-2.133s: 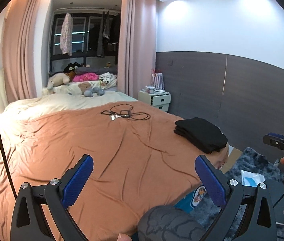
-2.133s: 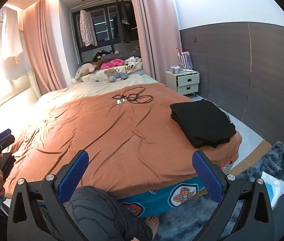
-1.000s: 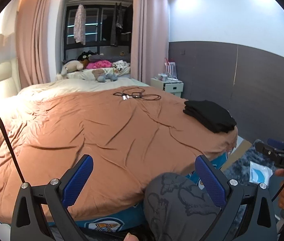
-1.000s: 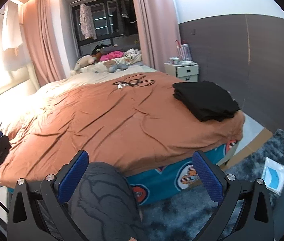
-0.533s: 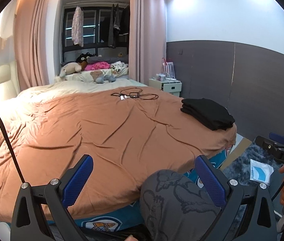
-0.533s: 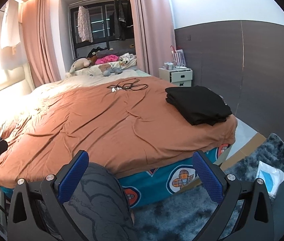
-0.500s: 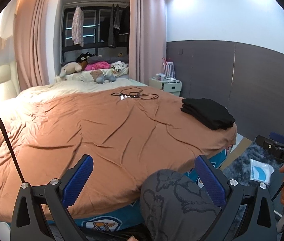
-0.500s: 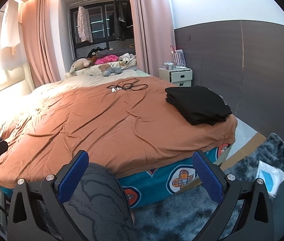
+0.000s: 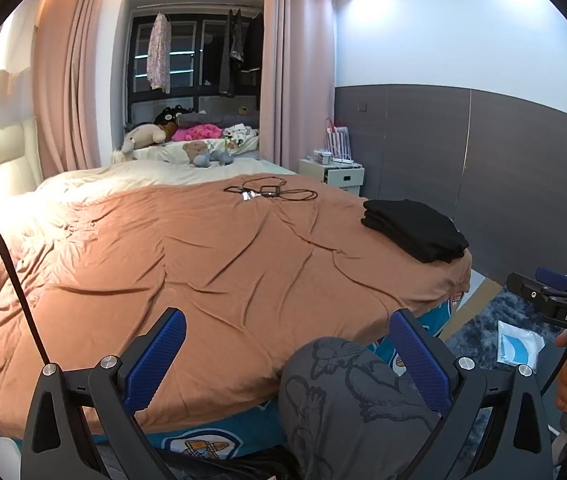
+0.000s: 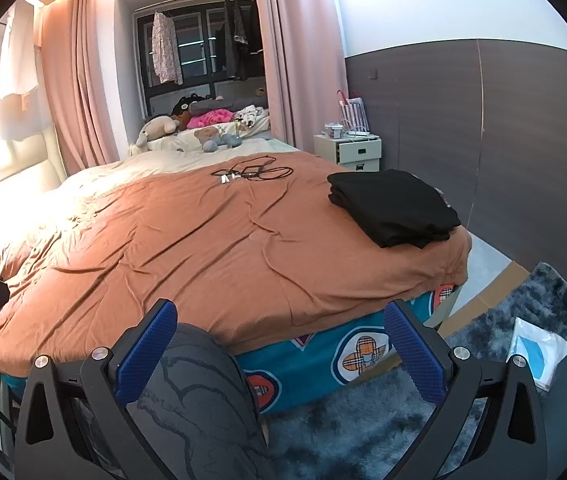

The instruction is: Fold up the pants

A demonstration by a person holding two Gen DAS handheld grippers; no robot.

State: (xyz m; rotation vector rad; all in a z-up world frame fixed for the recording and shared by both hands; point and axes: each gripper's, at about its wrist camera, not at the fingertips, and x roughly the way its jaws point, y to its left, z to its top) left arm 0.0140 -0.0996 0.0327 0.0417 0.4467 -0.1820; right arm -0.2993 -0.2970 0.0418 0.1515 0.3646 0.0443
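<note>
Rumpled rust bedspread (image 10: pixel 211 240); folded black pants (image 10: pixel 393 208) stacked at corner; both tools spread, empty.

Two wrist fisheye views from the foot of the bed, both facing the window end of the room

The left wrist view looks forward between its blue-padded fingers (image 9: pixel 159 354) over the rust-brown bedspread (image 9: pixel 219 264) from close to the bed's near edge; the right wrist view sits further right and takes in more of the shaggy grey-blue rug (image 10: pixel 523 320). Both share the folded black stack of pants (image 9: pixel 415 230) (image 10: pixel 393 208), the tangle of black cables (image 9: pixel 271 192) and the pink curtains (image 10: pixel 295 64).
</note>
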